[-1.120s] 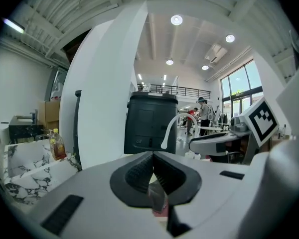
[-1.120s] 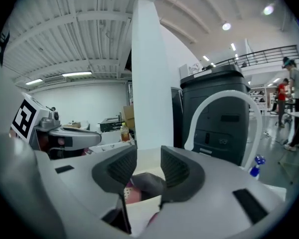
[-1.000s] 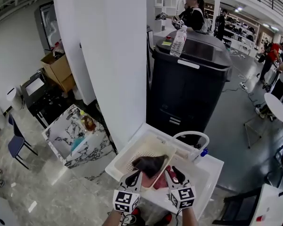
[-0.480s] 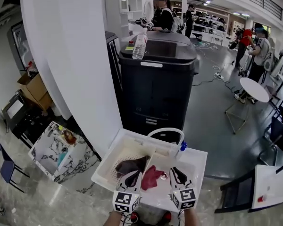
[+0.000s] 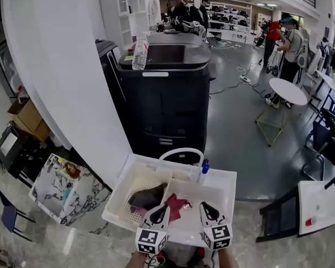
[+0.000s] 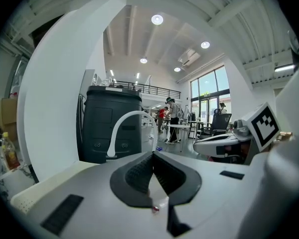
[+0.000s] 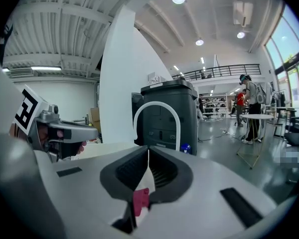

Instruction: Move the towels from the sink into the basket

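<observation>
The left gripper (image 5: 158, 212) and the right gripper (image 5: 205, 210) are hovering over the sink's (image 5: 228, 178) near edge, both with jaws clenched on nothing; the right jaws have just been closing. The red towel (image 5: 176, 205) is lying in the sink just ahead, between the jaws. The dark towel (image 5: 148, 196) is resting in the basket (image 5: 133, 182) ahead-left, and the faucet (image 5: 181, 151) is arching beyond.

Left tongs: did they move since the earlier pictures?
Yes. The left tongs slid right along the sink, coming closer in line with the tap.
</observation>
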Available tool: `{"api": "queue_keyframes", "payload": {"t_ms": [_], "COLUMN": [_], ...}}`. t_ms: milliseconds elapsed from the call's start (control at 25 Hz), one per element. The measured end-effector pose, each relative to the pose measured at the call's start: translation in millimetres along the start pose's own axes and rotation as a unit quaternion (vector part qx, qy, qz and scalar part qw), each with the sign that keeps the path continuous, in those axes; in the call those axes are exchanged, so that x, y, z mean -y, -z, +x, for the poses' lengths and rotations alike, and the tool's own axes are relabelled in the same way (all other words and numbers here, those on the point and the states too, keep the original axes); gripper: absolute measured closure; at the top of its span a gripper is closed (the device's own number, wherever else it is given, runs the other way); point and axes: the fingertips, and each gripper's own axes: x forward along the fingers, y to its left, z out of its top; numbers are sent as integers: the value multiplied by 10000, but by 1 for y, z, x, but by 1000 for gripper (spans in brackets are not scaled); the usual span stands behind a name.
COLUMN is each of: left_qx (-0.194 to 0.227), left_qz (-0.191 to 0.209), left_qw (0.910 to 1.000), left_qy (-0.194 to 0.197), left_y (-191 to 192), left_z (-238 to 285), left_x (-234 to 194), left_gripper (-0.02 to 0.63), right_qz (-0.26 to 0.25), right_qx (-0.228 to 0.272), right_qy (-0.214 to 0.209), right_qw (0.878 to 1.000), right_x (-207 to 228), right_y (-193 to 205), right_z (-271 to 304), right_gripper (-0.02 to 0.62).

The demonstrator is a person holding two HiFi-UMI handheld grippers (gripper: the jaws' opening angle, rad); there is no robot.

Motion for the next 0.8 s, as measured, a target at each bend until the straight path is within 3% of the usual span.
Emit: {"api": "queue_keyframes", "payload": {"t_ms": [800], "left_qx": [-842], "left_qz": [-483], "left_qw": [9953], "left_qy": [-45], "left_y": [88], "left_z": [32], "left_x": [21], "left_gripper": [600], "right_qz": [283], "right_qx": [-805], "right_qy": [-541], "right_qw": [9949], "right_x": [1], "right_y": [84], "right_z": [19], "right_gripper": [563]}}
